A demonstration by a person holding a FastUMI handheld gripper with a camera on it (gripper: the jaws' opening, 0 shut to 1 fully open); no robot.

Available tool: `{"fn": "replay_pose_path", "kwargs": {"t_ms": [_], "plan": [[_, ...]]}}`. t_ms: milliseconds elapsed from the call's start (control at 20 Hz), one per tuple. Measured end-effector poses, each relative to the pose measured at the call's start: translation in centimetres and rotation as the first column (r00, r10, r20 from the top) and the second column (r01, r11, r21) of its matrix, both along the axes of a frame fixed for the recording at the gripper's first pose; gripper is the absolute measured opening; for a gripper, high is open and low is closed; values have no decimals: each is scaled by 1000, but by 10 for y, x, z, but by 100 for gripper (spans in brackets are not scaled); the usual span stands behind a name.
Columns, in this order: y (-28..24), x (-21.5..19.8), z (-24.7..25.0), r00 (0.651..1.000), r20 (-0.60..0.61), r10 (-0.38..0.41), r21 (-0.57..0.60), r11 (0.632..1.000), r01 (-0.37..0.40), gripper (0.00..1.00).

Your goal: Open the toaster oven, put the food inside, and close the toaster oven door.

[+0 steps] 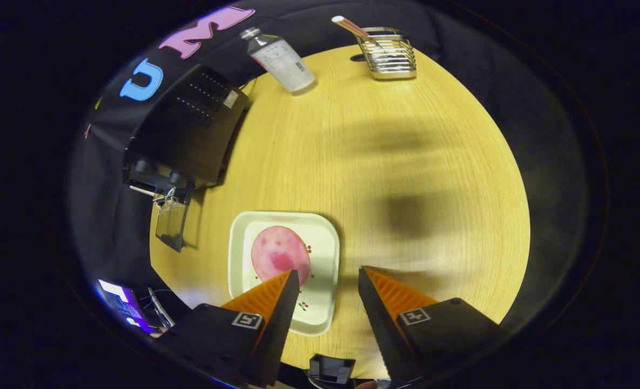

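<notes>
Pink food [280,255] lies on the pale plate [325,302] just ahead of the spread, empty gripper [328,283], so I judge it should drop squarely over it before carrying left to the open-doored toaster oven [190,127] on the desk [406,162].

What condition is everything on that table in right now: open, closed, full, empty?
Toaster oven: door open, hanging down.
Plate: holds the pink food.
Food: lying on the plate, untouched.
Bottle: upright, capped.
Wire rack: upright, a stick in it.
Gripper: fingers open, holding nothing, above the plate's edge.
</notes>
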State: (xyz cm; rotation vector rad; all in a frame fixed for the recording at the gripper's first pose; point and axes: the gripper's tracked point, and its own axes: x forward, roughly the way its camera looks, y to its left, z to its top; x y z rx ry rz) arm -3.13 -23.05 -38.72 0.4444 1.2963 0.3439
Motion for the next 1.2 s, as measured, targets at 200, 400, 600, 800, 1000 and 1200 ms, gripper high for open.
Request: {"fn": "replay_pose_path", "kwargs": {"t_ms": [200,400,600,800,1000,1200], "plan": [[0,-3,-10,997,-67,24,-102,994,-30,41],[-4,-2,-13,992,-94,80,-244,965,-101,27],[8,7,-11,994,-7,110,-133,985,-110,8],[20,-7,-9,997,-71,-7,96,995,14,5],[24,-10,-7,992,-91,-83,197,975,99,5],[33,-12,5,993,-75,-95,272,956,113,5]]}}
